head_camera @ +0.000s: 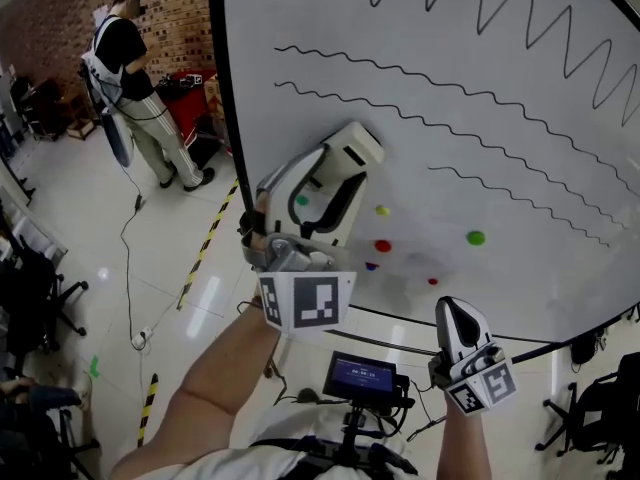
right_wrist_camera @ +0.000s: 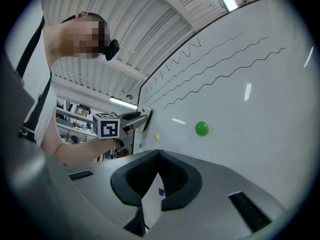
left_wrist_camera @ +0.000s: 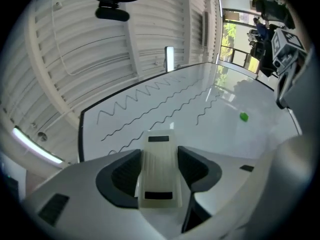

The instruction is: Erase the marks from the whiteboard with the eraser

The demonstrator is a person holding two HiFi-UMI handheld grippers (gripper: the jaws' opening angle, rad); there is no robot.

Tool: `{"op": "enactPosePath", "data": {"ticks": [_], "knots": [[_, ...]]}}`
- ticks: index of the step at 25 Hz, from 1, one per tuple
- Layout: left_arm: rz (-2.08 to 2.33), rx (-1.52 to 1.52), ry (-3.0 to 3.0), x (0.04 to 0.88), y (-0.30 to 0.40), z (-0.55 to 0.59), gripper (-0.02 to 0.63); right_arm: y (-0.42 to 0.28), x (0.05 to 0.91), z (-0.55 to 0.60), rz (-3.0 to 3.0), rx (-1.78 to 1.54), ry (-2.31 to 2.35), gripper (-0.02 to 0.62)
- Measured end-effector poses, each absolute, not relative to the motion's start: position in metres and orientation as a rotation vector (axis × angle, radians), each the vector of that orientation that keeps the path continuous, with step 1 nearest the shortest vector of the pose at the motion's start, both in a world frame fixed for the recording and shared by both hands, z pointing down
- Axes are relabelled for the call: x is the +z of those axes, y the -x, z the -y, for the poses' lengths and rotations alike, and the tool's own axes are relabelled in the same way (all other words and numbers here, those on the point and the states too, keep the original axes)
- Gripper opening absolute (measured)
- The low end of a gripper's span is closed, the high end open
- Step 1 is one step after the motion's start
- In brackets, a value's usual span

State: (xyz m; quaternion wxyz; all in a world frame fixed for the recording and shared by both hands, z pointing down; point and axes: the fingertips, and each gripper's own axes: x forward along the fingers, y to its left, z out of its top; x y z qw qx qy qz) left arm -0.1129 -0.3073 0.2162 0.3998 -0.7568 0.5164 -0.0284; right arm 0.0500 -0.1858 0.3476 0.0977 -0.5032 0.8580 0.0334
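Cream ribbed plastic: one eraser point(left_wrist_camera: 160, 171), clamped between the jaws of your left gripper point(head_camera: 325, 188), with a dark pad on each of its long sides. Your left forearm point(head_camera: 215, 388) runs up from the lower left, bare, and the gripper tilts up and to the right toward the whiteboard point(head_camera: 400, 38). The eraser's long axis lies along the jaws. Its far end leads, pointing up-right at the board near the left ends of the wavy lines; whether it touches the surface cannot be told. Your right gripper point(right_wrist_camera: 159, 154) sits low by the board's bottom edge, tips pointing up, well apart from the left one. Its jaws are closed tip to tip and grip nothing; only board shows through the gap behind the tips. Marks counted: one zigzag point(head_camera: 480, 26) along the top and three wavy lines point(head_camera: 420, 75) below it, two long and one shorter. Round dots counted on the board: one green dot point(head_camera: 476, 237), one yellow dot point(head_camera: 382, 210) and two red, the larger red dot point(head_camera: 382, 246) just below the yellow and the smaller red dot point(head_camera: 432, 281) lower right.
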Motion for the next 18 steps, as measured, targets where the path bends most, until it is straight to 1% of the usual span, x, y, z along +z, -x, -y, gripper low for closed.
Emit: {"op": "enactPosePath", "data": {"ticks": [4, 7, 12, 18], "knots": [[-1.44, 0.088, 1.884, 0.195, 0.156, 0.311, 0.259, -0.057, 0.344, 0.176, -2.544, 0.103, 1.481, 0.014], [-1.516, 0.08, 1.892, 0.196, 0.174, 0.314, 0.259, -0.054, 0.343, 0.172, -2.539, 0.107, 1.481, 0.014], [-1.452, 0.048, 1.921, 0.201, 0.139, 0.302, 0.252, -0.067, 0.344, 0.166, -2.512, 0.106, 1.5, 0.014], [-1.321, 0.092, 1.942, 0.184, 0.124, 0.265, 0.252, -0.03, 0.325, 0.147, -2.482, 0.149, 1.522, 0.014]]}}
